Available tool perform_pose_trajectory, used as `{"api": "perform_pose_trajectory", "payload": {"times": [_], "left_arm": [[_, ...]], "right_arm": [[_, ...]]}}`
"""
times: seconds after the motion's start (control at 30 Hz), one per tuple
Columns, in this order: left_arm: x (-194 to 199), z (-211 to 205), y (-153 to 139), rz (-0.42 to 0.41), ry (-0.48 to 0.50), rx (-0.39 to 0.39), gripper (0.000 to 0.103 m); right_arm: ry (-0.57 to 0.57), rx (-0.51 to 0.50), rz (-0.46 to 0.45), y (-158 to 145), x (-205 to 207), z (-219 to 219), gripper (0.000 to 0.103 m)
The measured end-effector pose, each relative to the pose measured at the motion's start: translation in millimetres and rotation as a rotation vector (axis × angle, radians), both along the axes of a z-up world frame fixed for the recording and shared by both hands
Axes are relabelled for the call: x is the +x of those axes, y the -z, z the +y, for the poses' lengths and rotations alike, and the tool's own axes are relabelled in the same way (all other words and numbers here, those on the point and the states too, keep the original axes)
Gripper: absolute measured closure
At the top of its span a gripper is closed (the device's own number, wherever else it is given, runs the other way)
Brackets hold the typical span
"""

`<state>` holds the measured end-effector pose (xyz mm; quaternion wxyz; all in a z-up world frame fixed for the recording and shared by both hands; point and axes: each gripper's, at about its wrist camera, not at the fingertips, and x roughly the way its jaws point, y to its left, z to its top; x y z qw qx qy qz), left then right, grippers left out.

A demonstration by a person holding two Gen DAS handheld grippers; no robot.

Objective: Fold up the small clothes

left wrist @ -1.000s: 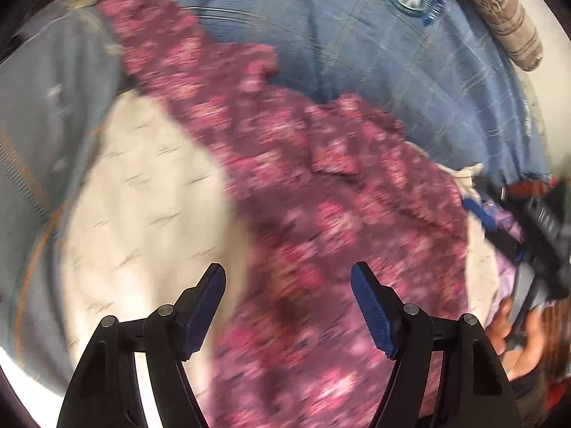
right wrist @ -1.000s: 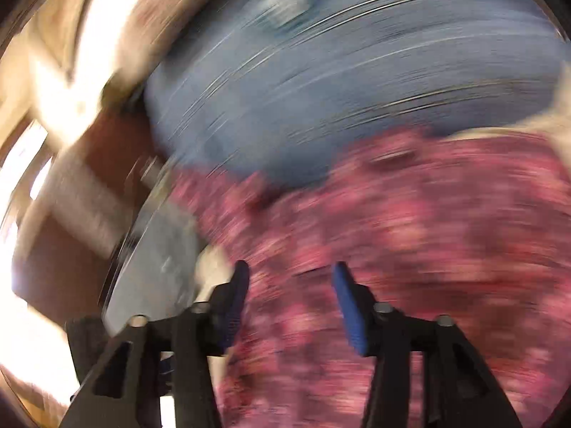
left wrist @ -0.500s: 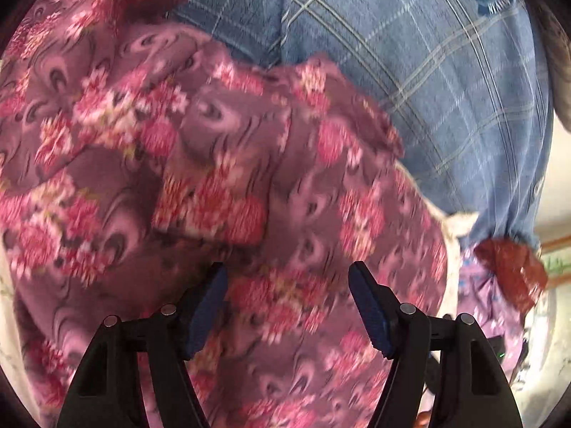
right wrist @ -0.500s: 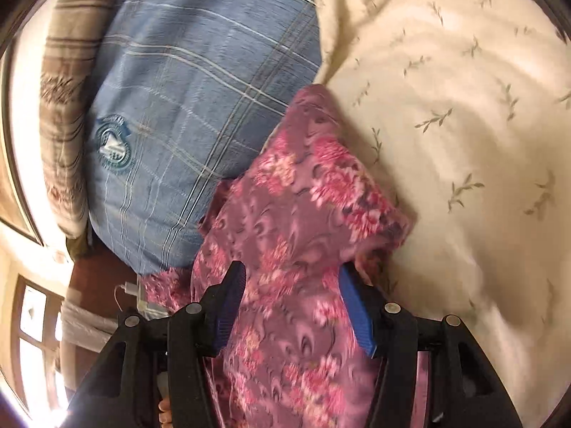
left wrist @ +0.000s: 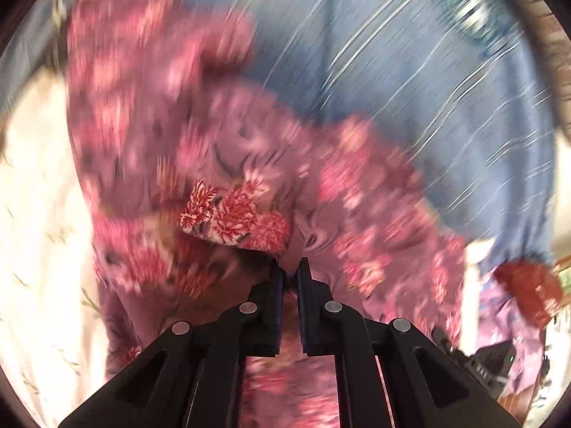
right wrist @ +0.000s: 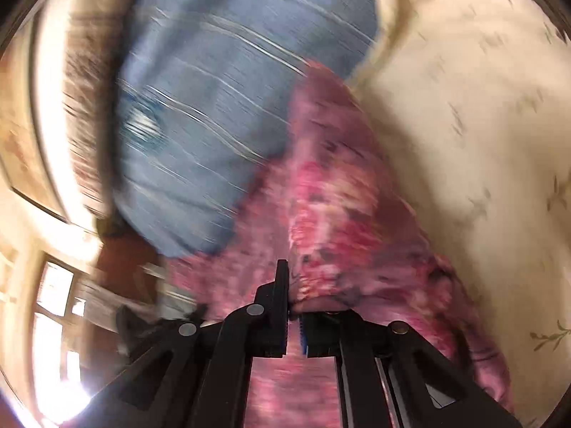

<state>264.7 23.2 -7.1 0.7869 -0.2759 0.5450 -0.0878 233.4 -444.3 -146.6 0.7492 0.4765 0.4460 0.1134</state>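
A small purple garment with pink flowers [left wrist: 249,164] lies crumpled across a cream sheet and a blue checked pillow. My left gripper [left wrist: 291,271] is shut on a fold of this floral garment, which bunches up just ahead of the pads. In the right wrist view the same floral garment [right wrist: 332,192] drapes over my right gripper [right wrist: 291,285]. That gripper is shut on the cloth, and the cloth covers its right finger. Both views are blurred by motion.
A blue checked pillow [left wrist: 410,82] with a round badge lies behind the garment, also seen as the pillow [right wrist: 228,114]. A cream sheet [right wrist: 464,135] with small leaf prints covers the bed. A red object [left wrist: 528,289] and lilac cloth sit at the right edge. A window [right wrist: 53,306] shows lower left.
Both grippers have gone from open to shut on the floral garment. The cloth now bunches and lifts at each pair of pads, and both views have turned blurred.
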Motion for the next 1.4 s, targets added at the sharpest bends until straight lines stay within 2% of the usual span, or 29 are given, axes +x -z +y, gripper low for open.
{"api": "perform_pose_trajectory", "payload": {"times": [0.03, 0.07, 0.1, 0.17, 0.23, 0.27, 0.3, 0.33, 0.37, 0.5, 0.57, 0.6, 0.67, 0.7, 0.73, 0.77, 0.83, 0.87, 0.93, 1.0, 1.1, 1.2, 1.27, 1.33, 1.37, 1.4], "left_arm": [[0.5, 1.9, 7.5, 0.032, 0.008, -0.015, 0.097], [-0.8, 6.3, 8.1, 0.026, 0.010, -0.039, 0.097], [-3.9, 11.0, 3.2, 0.012, 0.018, -0.052, 0.097], [-13.1, 21.6, -7.9, -0.011, 0.043, -0.066, 0.093], [-30.7, 30.5, -24.2, -0.068, 0.066, -0.096, 0.087], [-37.5, 37.4, -31.6, -0.095, 0.065, -0.102, 0.076], [-41.6, 41.1, -39.9, -0.124, 0.052, -0.100, 0.071], [-46.9, 38.7, -41.1, -0.142, 0.040, -0.087, 0.065], [-48.9, 36.4, -46.1, -0.156, 0.036, -0.075, 0.065], [-36.7, 19.0, -53.5, -0.155, 0.060, -0.042, 0.065], [-21.7, 3.0, -46.0, -0.151, 0.062, 0.007, 0.065], [-14.7, -0.7, -40.8, -0.137, 0.062, 0.038, 0.065], [-0.5, -15.1, -26.7, -0.098, 0.062, 0.099, 0.065], [9.1, -18.9, -15.7, -0.061, 0.068, 0.131, 0.067], [13.9, -19.0, -12.6, -0.046, 0.072, 0.137, 0.078], [15.0, -14.8, -15.9, -0.053, 0.064, 0.121, 0.081], [12.2, 2.0, -26.9, -0.084, 0.027, 0.023, 0.080], [10.4, 10.2, -33.8, -0.102, -0.001, -0.004, 0.077], [13.0, 18.0, -44.1, -0.128, -0.039, -0.021, 0.072], [20.7, 12.6, -48.4, -0.122, -0.029, -0.039, 0.071], [29.0, -9.0, -47.6, -0.118, 0.017, -0.034, 0.071], [43.3, -18.7, -27.7, -0.090, 0.052, 0.050, 0.071], [52.6, -16.9, -10.5, -0.052, 0.026, 0.100, 0.074], [56.9, -2.4, 2.8, -0.054, -0.002, 0.034, 0.085], [57.6, 4.7, 5.1, -0.055, -0.009, -0.004, 0.085], [59.0, 10.6, 8.0, -0.047, -0.010, -0.048, 0.085]], "right_arm": [[0.005, -0.024, 0.045, 7.9, -1.1, 0.4, 0.096], [0.013, 0.007, 0.065, 13.9, -5.1, -1.9, 0.099], [0.020, 0.035, 0.064, 13.2, -9.8, -3.9, 0.095], [0.003, 0.028, 0.056, -2.1, -21.9, -11.8, 0.088], [0.020, 0.018, -0.004, -22.1, -36.2, -28.5, 0.086], [0.053, 0.011, -0.045, -33.3, -41.3, -40.0, 0.082], [0.091, -0.012, -0.084, -43.4, -47.1, -52.3, 0.067], [0.125, -0.061, -0.107, -51.5, -48.0, -62.5, 0.058], [0.146, -0.125, -0.097, -55.0, -44.0, -68.9, 0.048], [0.058, -0.183, -0.005, -36.4, -10.2, -55.2, 0.048], [-0.003, -0.230, 0.004, -30.3, 1.2, -38.1, 0.053], [-0.025, -0.269, -0.008, -28.1, 0.7, -31.4, 0.065], [-0.068, -0.415, -0.037, -27.8, 2.3, -18.5, 0.083], [-0.087, -0.497, -0.027, -22.9, 2.3, -16.3, 0.083], [-0.095, -0.548, 0.006, -13.4, 2.2, -19.5, 0.087], [-0.088, -0.517, 0.002, -11.4, 3.6, -26.7, 0.087], [-0.079, -0.549, 0.010, -27.2, 4.2, -28.8, 0.082], [-0.064, -0.570, -0.014, -39.2, 1.6, -29.1, 0.078], [-0.036, -0.533, -0.110, -65.1, -2.6, -30.7, 0.078], [-0.052, -0.472, -0.193, -83.6, 1.3, -25.7, 0.077], [-0.110, -0.397, -0.214, -86.3, 22.2, -10.2, 0.076], [-0.150, -0.331, -0.157, -57.8, 48.4, -0.2, 0.076], [-0.121, -0.374, -0.086, -33.0, 55.9, 0.7, 0.076], [-0.075, -0.424, 0.040, 0.3, 59.0, -9.9, 0.084], [-0.042, -0.382, 0.013, 11.1, 52.7, -19.8, 0.100], [-0.004, -0.328, -0.002, 15.8, 50.4, -28.1, 0.103]]}}
